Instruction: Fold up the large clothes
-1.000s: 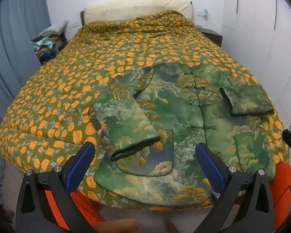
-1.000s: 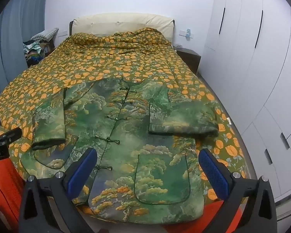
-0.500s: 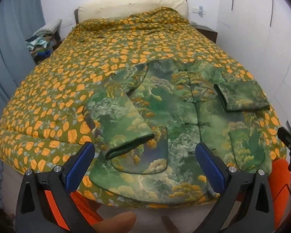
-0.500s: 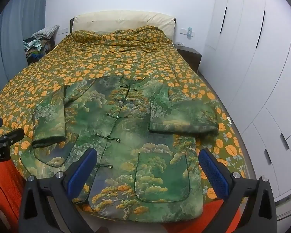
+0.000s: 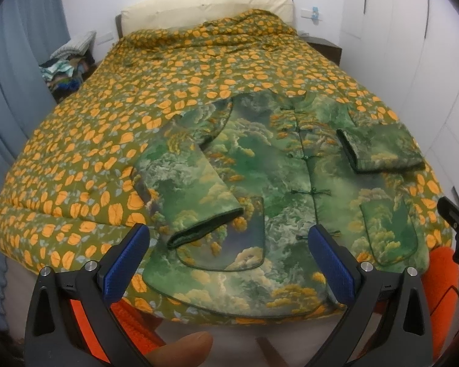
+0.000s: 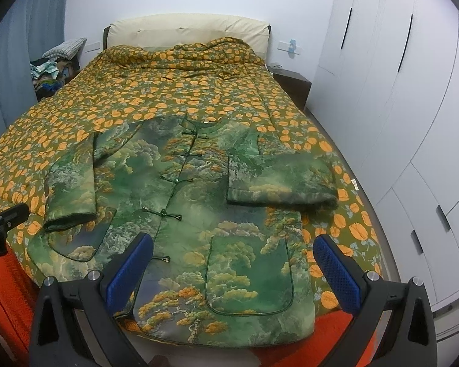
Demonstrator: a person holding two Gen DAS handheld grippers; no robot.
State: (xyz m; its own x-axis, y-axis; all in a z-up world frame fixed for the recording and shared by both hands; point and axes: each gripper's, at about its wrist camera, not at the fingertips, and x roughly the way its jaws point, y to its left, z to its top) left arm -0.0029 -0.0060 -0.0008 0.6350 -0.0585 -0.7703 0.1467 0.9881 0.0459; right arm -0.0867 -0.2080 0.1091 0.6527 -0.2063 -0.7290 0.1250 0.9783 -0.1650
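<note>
Green padded cloth printed with clouds, pines and golden foliage makes up the jacket (image 6: 199, 202), which lies face up and flat on the near end of the quilt (image 6: 168, 91), hem toward both cameras. Knotted cord fastenings (image 6: 168, 212) run down its front, and dark green piping outlines two rounded patch pockets (image 6: 248, 275). Both sleeves are folded inward onto the jacket's body: one sleeve (image 6: 281, 183) crosswise above the pocket, the other sleeve (image 5: 189, 189) slanting along the opposite edge with its dark cuff over the second pocket.

Olive and stitched in puffy squares, the quilt is strewn with orange leaf shapes and bunches up against a cream cushioned headboard (image 6: 186, 32). Beyond the jacket's crosswise sleeve stand white wardrobe doors (image 6: 397, 61) and a dark nightstand (image 6: 290, 84); on the far side, blue curtains (image 5: 12, 91) and a heap of clothes (image 5: 67, 67). Orange fabric (image 6: 6, 278) hangs below the jacket's hem.

The left gripper (image 5: 226, 260) and the right gripper (image 6: 234, 269) hover over the hem, each spread wide, blue ribbed pads touching nothing. No writing is legible.
</note>
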